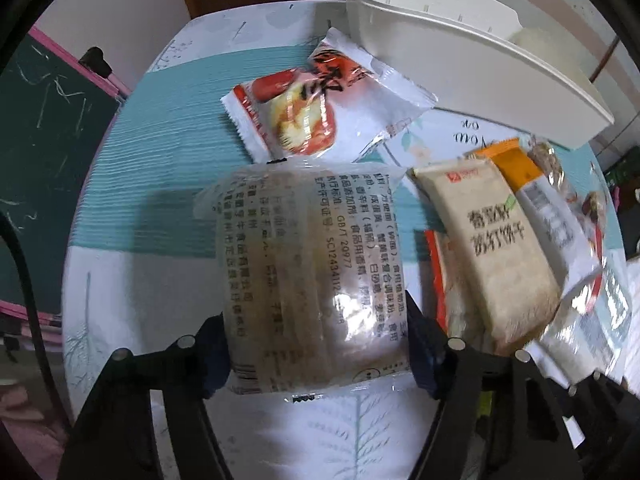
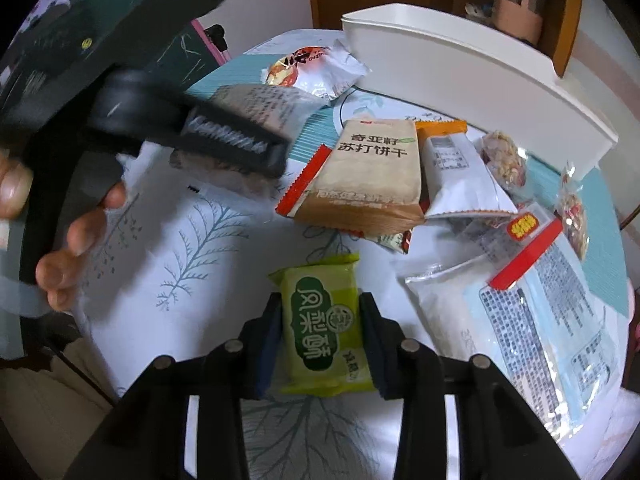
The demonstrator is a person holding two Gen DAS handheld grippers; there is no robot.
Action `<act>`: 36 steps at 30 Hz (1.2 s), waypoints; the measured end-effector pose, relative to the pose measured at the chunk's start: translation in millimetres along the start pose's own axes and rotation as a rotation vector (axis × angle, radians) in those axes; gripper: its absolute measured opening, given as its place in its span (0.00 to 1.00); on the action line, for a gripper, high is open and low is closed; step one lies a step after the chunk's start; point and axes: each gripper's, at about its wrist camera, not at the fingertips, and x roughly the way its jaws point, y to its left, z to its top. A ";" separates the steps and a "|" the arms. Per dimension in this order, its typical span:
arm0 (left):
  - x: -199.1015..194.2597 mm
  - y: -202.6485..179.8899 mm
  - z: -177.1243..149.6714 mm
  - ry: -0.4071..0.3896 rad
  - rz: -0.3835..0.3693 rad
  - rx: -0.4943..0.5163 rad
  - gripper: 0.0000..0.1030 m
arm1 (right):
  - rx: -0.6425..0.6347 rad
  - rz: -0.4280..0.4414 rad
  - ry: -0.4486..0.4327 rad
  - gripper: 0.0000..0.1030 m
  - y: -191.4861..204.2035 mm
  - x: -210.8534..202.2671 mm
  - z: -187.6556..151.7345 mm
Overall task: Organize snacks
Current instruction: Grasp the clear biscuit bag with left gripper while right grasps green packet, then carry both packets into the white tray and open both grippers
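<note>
My left gripper (image 1: 316, 320) is shut on a clear pack of brown cakes (image 1: 308, 248) printed with black text; its pads press on both sides of the pack's near end, low over the tablecloth. The right wrist view shows that gripper (image 2: 240, 148) from the side at upper left, with a hand (image 2: 80, 240) on its handle. My right gripper (image 2: 320, 312) is shut on a green pastry pack (image 2: 324, 320), which sits squarely between the blue pads. A white bin (image 2: 480, 80) stands at the far right of the table, also seen as the white bin (image 1: 460, 52).
Loose snacks lie on the leaf-print tablecloth (image 2: 192, 264): a red-and-white pack (image 1: 320, 108) near the bin, a beige cracker pack (image 2: 368, 172), an orange-and-white pack (image 2: 452, 168), nut packs (image 2: 504, 160) and a large clear bag (image 2: 540, 300). A chalkboard (image 1: 40, 140) stands left.
</note>
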 end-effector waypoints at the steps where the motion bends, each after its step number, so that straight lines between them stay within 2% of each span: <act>1: -2.6 1.3 -4.2 0.003 -0.005 0.005 0.67 | 0.024 0.038 0.006 0.36 -3.6 -1.3 -0.6; 4: -13.1 4.9 -16.7 0.014 -0.028 0.023 0.67 | 0.093 0.110 0.016 0.36 -14.9 -5.3 -4.7; 8: -36.2 6.3 -31.4 -0.009 -0.045 0.060 0.67 | 0.133 0.139 -0.014 0.36 -23.1 -20.0 -8.6; 16: -106.0 -13.5 -24.9 -0.182 -0.056 0.169 0.67 | 0.173 0.169 -0.121 0.36 -34.9 -65.5 10.1; 22: -169.7 -30.7 12.2 -0.326 -0.079 0.256 0.68 | 0.174 0.093 -0.280 0.36 -58.5 -129.2 60.1; 26: -208.9 -44.5 38.1 -0.417 -0.068 0.309 0.69 | 0.201 0.015 -0.341 0.36 -76.3 -159.8 94.4; 31: -234.4 -63.4 92.1 -0.447 -0.075 0.336 0.69 | 0.241 -0.091 -0.367 0.36 -104.6 -184.7 143.6; 36: -239.3 -84.1 150.9 -0.490 -0.031 0.318 0.69 | 0.323 -0.100 -0.437 0.36 -142.5 -207.5 199.3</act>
